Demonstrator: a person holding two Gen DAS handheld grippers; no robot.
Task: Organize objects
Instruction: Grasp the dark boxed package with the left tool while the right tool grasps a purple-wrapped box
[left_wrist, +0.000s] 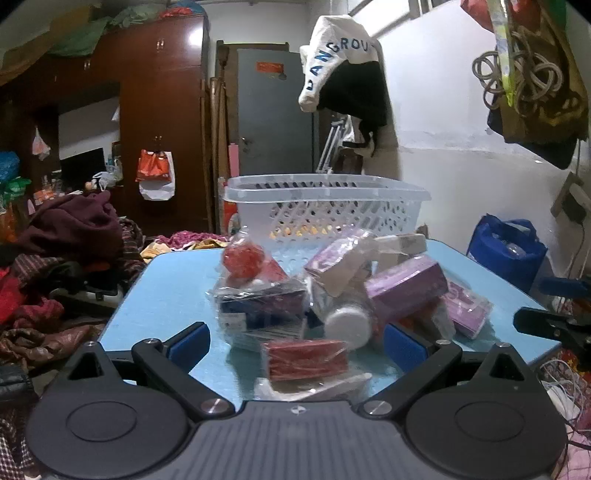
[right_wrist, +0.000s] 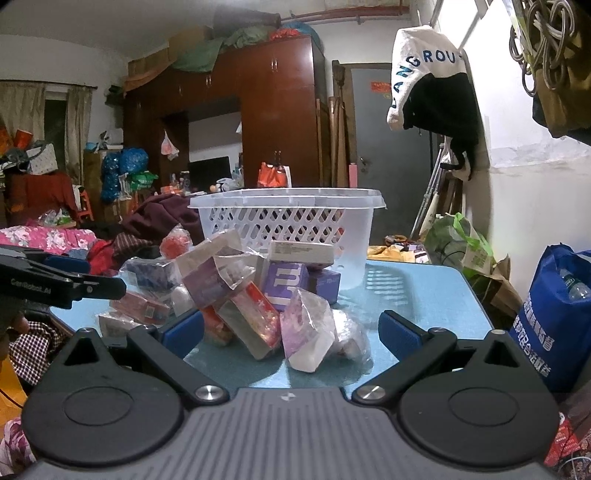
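Note:
A heap of plastic-wrapped boxes lies on the blue table (left_wrist: 162, 295). It holds a red box (left_wrist: 306, 360), a purple box (left_wrist: 406, 291), a white-capped bottle (left_wrist: 347, 326) and a red ball in a bag (left_wrist: 242, 260). A clear perforated basket (left_wrist: 325, 210) stands behind the heap. My left gripper (left_wrist: 295, 343) is open around the red box at the near edge. My right gripper (right_wrist: 291, 332) is open in front of a pink-wrapped packet (right_wrist: 306, 332), a red and grey box (right_wrist: 251, 321) and a purple box (right_wrist: 284, 284). The basket (right_wrist: 288, 221) stands behind.
Piles of clothes (left_wrist: 66, 240) lie left of the table. A blue bag (right_wrist: 554, 321) stands to the right. A white wall (left_wrist: 461, 166) with hanging garments is behind right. The other gripper shows at each view's edge (left_wrist: 546, 325) (right_wrist: 55, 284).

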